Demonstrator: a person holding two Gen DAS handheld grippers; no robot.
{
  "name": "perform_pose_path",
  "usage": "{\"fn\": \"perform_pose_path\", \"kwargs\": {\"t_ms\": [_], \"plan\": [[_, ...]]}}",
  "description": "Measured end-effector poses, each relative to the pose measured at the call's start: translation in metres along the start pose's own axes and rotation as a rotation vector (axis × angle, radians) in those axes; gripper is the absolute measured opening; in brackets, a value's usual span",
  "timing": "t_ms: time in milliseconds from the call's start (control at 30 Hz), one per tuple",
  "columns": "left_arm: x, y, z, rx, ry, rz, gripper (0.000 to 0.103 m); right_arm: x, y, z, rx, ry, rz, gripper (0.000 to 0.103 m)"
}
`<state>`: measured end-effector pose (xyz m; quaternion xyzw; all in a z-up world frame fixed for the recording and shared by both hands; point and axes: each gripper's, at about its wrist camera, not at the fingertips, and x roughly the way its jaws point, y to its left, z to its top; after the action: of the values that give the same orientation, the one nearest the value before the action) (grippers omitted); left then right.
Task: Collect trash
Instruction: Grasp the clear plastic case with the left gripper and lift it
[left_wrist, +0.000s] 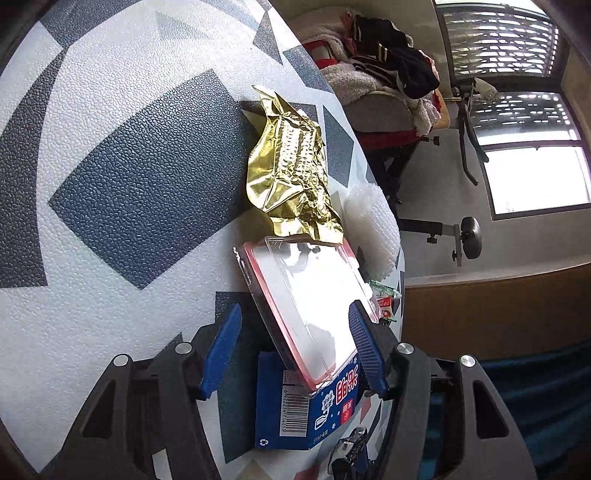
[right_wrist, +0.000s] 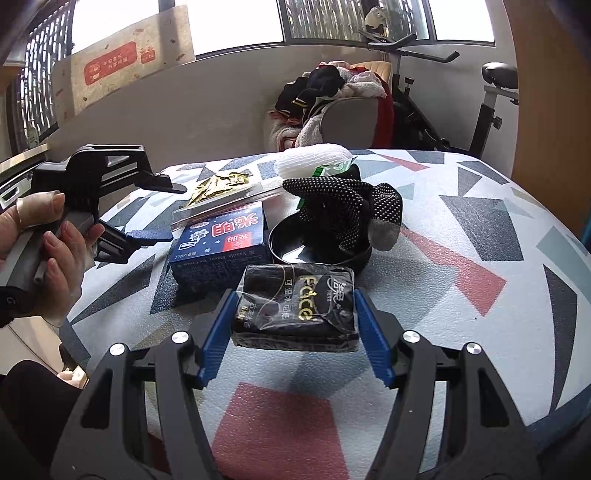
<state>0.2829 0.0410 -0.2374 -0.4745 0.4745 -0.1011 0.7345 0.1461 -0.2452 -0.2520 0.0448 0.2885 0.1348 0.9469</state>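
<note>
A blue carton (left_wrist: 295, 417) (right_wrist: 221, 245) lies on the patterned table (left_wrist: 110, 147) with a clear flat plastic lid (left_wrist: 310, 314) (right_wrist: 225, 205) leaning on it. My left gripper (left_wrist: 295, 350) (right_wrist: 162, 212) is open, its fingers on either side of the lid and carton. A gold foil wrapper (left_wrist: 291, 170) (right_wrist: 218, 186) lies beyond. My right gripper (right_wrist: 295, 332) is open around a black tissue pack (right_wrist: 297, 312); whether its fingers touch the pack I cannot tell. A black bowl (right_wrist: 317, 251) holding a dotted black glove (right_wrist: 343, 206) stands behind the pack.
A white foam net (left_wrist: 373, 229) (right_wrist: 314, 160) and a small green wrapper (left_wrist: 384, 299) (right_wrist: 328, 170) lie near the table's far edge. A chair piled with clothes (right_wrist: 332, 96) and an exercise bike (right_wrist: 491, 92) stand beyond the table.
</note>
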Motion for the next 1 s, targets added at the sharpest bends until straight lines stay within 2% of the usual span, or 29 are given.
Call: {"fn": "perform_pose_path", "kwargs": {"t_ms": [100, 133, 200, 333, 400, 567, 633, 700, 767, 867, 1000], "plan": [[0.012, -0.008, -0.001, 0.051, 0.004, 0.038, 0.044, 0.001, -0.003, 0.000, 0.005, 0.005, 0.004, 0.064], [0.014, -0.010, -0.002, 0.070, -0.003, 0.040, 0.044, 0.001, -0.003, 0.000, 0.006, 0.006, 0.006, 0.064], [0.017, -0.010, -0.003, 0.072, -0.013, 0.031, 0.042, 0.001, -0.004, -0.001, 0.008, 0.004, 0.009, 0.064], [0.011, -0.013, -0.002, 0.063, -0.017, -0.027, 0.028, 0.000, -0.004, -0.001, 0.012, -0.003, 0.010, 0.064], [0.002, -0.030, -0.001, 0.138, -0.037, -0.037, 0.024, 0.000, -0.005, -0.001, 0.013, -0.003, 0.011, 0.064], [-0.034, -0.092, -0.011, 0.464, -0.127, -0.031, 0.018, -0.002, -0.003, -0.001, 0.012, -0.010, 0.012, 0.064], [-0.047, -0.109, -0.020, 0.563, -0.145, -0.035, 0.017, -0.002, -0.003, 0.000, 0.012, -0.012, 0.011, 0.064], [-0.058, -0.121, -0.031, 0.656, -0.161, 0.002, 0.017, -0.001, -0.003, 0.001, 0.009, -0.014, 0.010, 0.064], [-0.066, -0.124, -0.041, 0.703, -0.153, 0.011, 0.017, -0.003, -0.001, 0.001, 0.001, -0.019, 0.005, 0.064], [-0.077, -0.123, -0.049, 0.714, -0.131, 0.003, 0.017, -0.008, 0.003, 0.000, -0.007, -0.028, -0.004, 0.064], [-0.106, -0.124, -0.054, 0.717, -0.157, -0.018, 0.016, -0.023, 0.012, 0.001, -0.017, -0.051, -0.015, 0.064]]}}
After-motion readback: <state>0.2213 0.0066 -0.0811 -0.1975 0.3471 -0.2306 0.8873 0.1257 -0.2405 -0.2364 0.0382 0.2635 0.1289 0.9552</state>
